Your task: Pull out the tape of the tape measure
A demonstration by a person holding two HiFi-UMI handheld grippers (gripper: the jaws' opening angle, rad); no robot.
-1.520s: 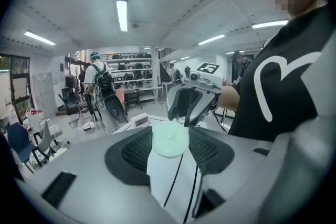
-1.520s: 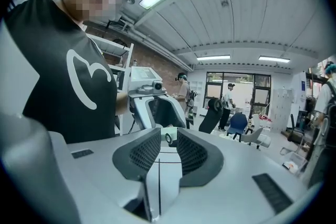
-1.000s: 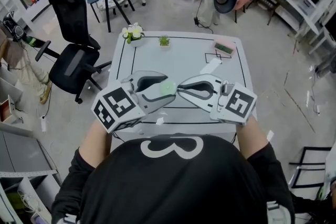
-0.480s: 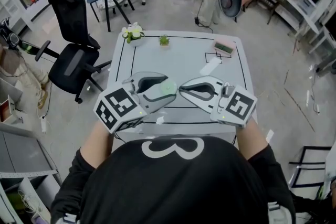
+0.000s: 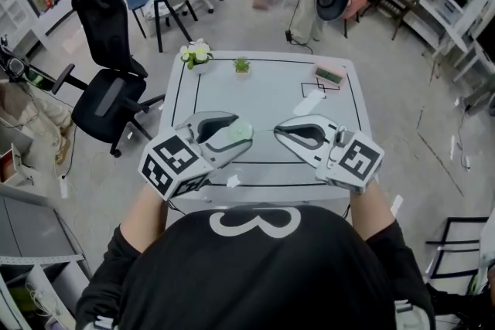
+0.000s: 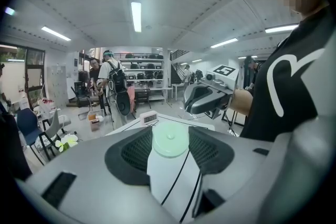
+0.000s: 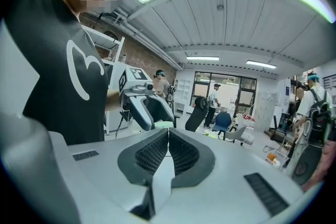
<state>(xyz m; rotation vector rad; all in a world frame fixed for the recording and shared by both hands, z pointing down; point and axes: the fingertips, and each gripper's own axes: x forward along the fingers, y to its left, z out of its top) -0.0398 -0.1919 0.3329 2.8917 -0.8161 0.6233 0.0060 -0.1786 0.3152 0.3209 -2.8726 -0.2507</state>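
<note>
Mid-frame, over the near half of the table point(image 5: 263, 93), the tape measure point(image 5: 239, 132) sits between the left gripper's point(image 5: 241, 137) jaws. The right gripper point(image 5: 278, 130) faces it from the right. Flowers point(image 5: 195, 51), a small plant point(image 5: 242, 65) and a clock point(image 5: 329, 74) line the table's far edge, and an office chair point(image 5: 107, 85) stands to its left.

Left hand-held gripper point(image 5: 243, 132) holds green tape measure point(image 5: 233, 134)

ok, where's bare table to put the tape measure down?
Bare: mid table, from the small plant down to the left gripper and right gripper. Crowded: back right with the small device and white card; flowers at back left.
</note>
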